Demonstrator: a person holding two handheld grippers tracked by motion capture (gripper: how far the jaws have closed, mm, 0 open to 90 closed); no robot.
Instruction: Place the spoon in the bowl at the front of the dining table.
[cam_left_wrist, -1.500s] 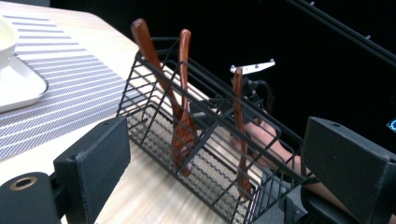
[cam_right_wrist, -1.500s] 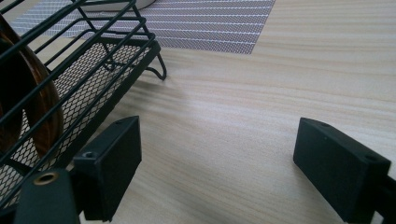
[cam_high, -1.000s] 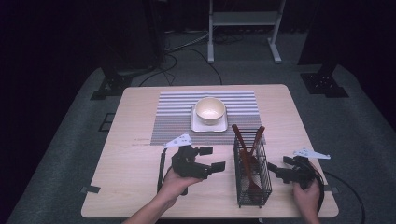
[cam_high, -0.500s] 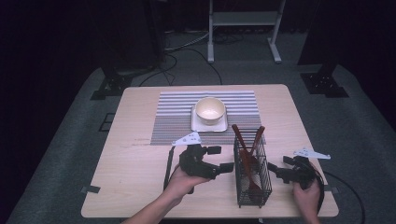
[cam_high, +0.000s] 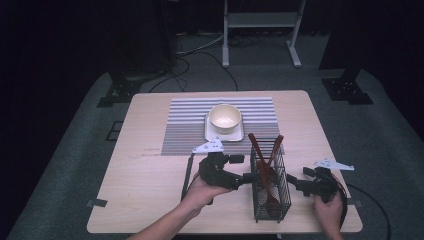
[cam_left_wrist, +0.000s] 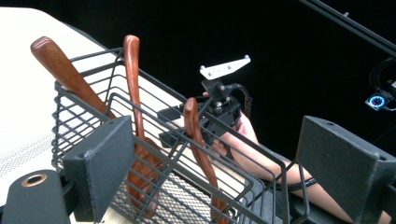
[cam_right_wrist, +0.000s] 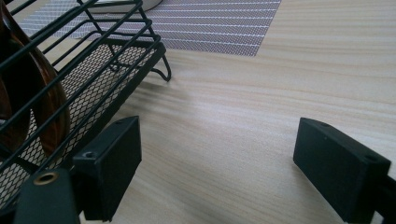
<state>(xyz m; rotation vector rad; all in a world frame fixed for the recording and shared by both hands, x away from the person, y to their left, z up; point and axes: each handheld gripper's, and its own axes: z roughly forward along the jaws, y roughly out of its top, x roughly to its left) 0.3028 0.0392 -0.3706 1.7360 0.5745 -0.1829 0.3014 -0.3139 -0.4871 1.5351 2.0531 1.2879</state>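
Right now my left tongs (cam_high: 248, 176) sit near the counter's (cam_high: 150, 200) front edge, jaws spread wide and holding nothing, with their tips at the left side of the wire basket (cam_high: 270, 210). In the left gripper view the basket's top rim lies between the jaws, the near jaw already against the wire. My right tongs (cam_high: 293, 180) rest low on the counter just right of the basket, towards the front right corner, also wide open and empty.

The basket stands near the front edge, right of centre, with three wooden spoons (cam_left_wrist: 200, 144) leaning loose inside; I take it I'm going for one of them.

What worries me:
- The left jaws straddle wire as well as wood. If I close here, I judge I'd pinch the rim and drag or tip the basket.
- The basket looks light and tall, so a sideways nudge from the left could push it into the right tongs, or topple it towards the front edge.
- The spoons cross each other, so lifting one may lever the others out, or snag its bowl on the mesh.
- Farther back, the bowl (cam_high: 225, 118) on its plate (cam_high: 212, 135) sits on the striped mat (cam_high: 185, 125), close behind the basket; a spoon swung out carelessly could knock it.
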